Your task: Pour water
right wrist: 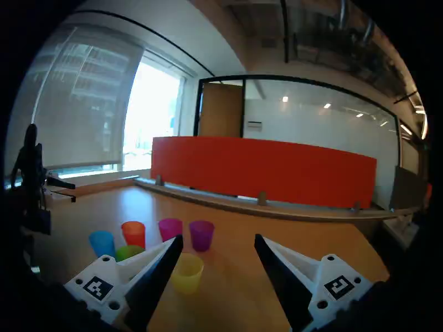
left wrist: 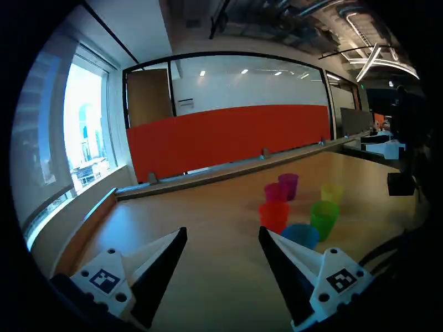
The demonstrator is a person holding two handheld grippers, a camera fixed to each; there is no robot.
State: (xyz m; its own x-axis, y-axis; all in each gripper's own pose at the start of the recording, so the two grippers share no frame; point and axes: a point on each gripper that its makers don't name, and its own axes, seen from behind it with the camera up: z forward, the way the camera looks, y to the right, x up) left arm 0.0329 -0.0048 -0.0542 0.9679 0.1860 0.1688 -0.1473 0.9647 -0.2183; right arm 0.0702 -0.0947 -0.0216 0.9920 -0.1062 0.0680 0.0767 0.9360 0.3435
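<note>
Wood-grain surface (left wrist: 183, 207) ran wide and bare ahead of the left gripper (left wrist: 222, 229), open all the way out to the far edge, where a low rail carried a long orange-red partition (left wrist: 232, 138). Off to the left the surface ended at a ledge under a bright window (left wrist: 86, 133). Plenty of free room on that side!

The left gripper hovered above the wood, fingers spread wide, nothing between them, with the view tilted a little. The cluster of cups sat ahead and to its right.

Count them: six plastic cups, one of each colour. Purple cup (left wrist: 288, 185) and magenta cup (left wrist: 275, 192) stood at the back, touching or nearly so. The red cup (left wrist: 274, 216) stood in front of the magenta one. Yellow cup (left wrist: 332, 193) and green cup (left wrist: 324, 217) stood on the right, and the blue cup (left wrist: 302, 235) was nearest, partly behind the gripper's right finger. All were upright. Whether any held water could not be told.

In the right gripper view, the right gripper (right wrist: 217, 238) was also spread wide and empty, held above the surface. Here the cups lay ahead and to its left, the yellow one just beside the left finger's tip and the green one half hidden behind that finger. Bare wood stretched away to the right. A dark stand (right wrist: 30, 166) stood at the far left.
</note>
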